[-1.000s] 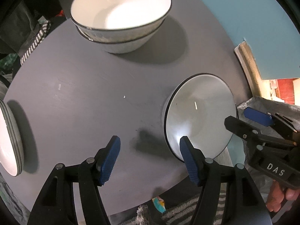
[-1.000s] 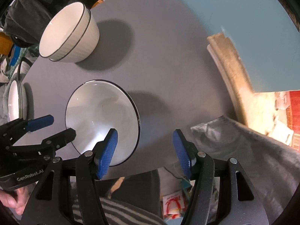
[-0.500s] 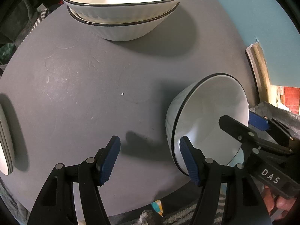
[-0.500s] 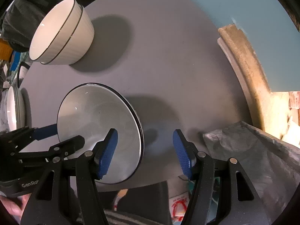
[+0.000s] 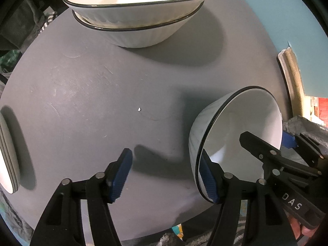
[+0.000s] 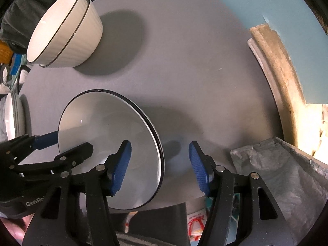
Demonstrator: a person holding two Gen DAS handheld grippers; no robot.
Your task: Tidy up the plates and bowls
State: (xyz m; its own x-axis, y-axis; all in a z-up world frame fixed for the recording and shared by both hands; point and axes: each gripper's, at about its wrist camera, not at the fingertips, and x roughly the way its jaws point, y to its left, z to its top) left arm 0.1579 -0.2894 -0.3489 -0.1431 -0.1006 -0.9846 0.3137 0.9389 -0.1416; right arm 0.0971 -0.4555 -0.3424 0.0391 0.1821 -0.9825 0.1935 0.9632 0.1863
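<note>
The right gripper straddles the near right rim of the lone bowl, its jaws closing but not yet pressing. The left gripper, also closing, has the bowl's left wall between its pads. The bowl stands at the table's near edge, well apart from the stacked bowls beyond.

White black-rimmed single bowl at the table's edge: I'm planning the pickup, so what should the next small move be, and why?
Probably finish closing both hand-held grippers on the white black-rimmed single bowl: the left hand-held gripper and right hand-held gripper each straddle its rim, closing, pads apparently not yet pressing.
</note>
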